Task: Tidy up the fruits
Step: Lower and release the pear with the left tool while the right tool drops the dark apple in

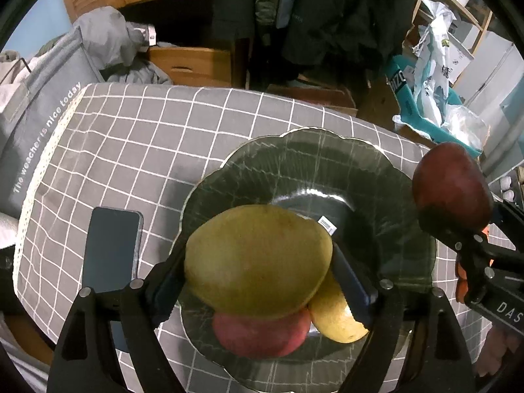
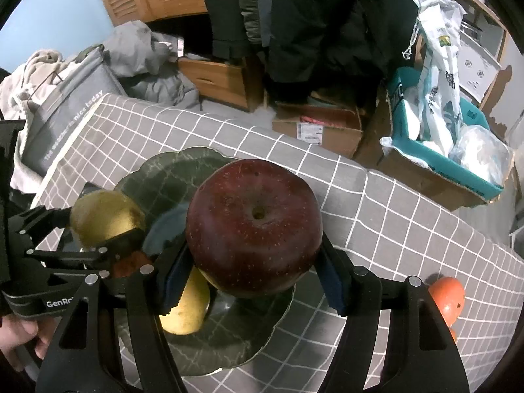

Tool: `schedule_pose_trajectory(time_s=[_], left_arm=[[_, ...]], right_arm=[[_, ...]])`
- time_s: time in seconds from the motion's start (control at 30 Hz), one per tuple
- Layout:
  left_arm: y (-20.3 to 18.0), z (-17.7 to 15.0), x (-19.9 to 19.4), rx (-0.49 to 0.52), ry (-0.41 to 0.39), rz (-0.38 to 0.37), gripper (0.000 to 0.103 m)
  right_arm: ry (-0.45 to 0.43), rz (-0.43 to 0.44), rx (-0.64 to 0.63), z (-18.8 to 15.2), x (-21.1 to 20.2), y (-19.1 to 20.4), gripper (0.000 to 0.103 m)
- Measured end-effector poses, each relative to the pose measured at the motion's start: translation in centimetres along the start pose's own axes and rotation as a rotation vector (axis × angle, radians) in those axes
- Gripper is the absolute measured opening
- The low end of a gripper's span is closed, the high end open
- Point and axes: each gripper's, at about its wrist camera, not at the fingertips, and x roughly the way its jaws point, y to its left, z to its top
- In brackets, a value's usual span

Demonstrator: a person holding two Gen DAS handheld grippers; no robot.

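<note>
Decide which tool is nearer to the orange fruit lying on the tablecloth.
Right. The right tool, holding the dark red apple, is just beside the orange fruit; the left tool holds the mango across the plate.

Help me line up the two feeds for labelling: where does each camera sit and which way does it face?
Left wrist: on the left gripper, facing steeply down at its mango over the plate; right gripper beside it.
Right wrist: on the right gripper, facing down at its apple; a hand shows.
Shared: plate, mango, apple, checked tablecloth.
</note>
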Motion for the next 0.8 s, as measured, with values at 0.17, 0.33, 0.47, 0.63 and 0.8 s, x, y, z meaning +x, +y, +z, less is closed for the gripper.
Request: schedule_pose_trajectory(time_s=[0.17,0.33,0.47,0.63,0.8], left_arm=[[0.2,-0.2,0.0,-0.012,0.000,0.012,0.086],[0.6,0.2,-1.3,-0.022,-0.052,0.026,0.099],[1.2,0.1,-2.0,-0.048,-0.058,0.024,0.099],[2.5,-0.4,-3.2,-0.086,-0.077,0.050,0.099],[4.0,-1.0,-4.0,-0.125,-0.081,0.081,0.099]], right_arm=[[0.006,0.003,0.008,0.0,0.2,-0.1,0.069],[0.009,0.006,0.014,0.0,0.3,0.0,0.069],[0.020,0.011,-0.002,-0.1,0.8,0.4,0.069],[0.043,0.014,-0.023,-0.1,1.7,1.4,0.069],[0.082,0.030,-0.045,-0.1,3.1,2.6,0.069]])
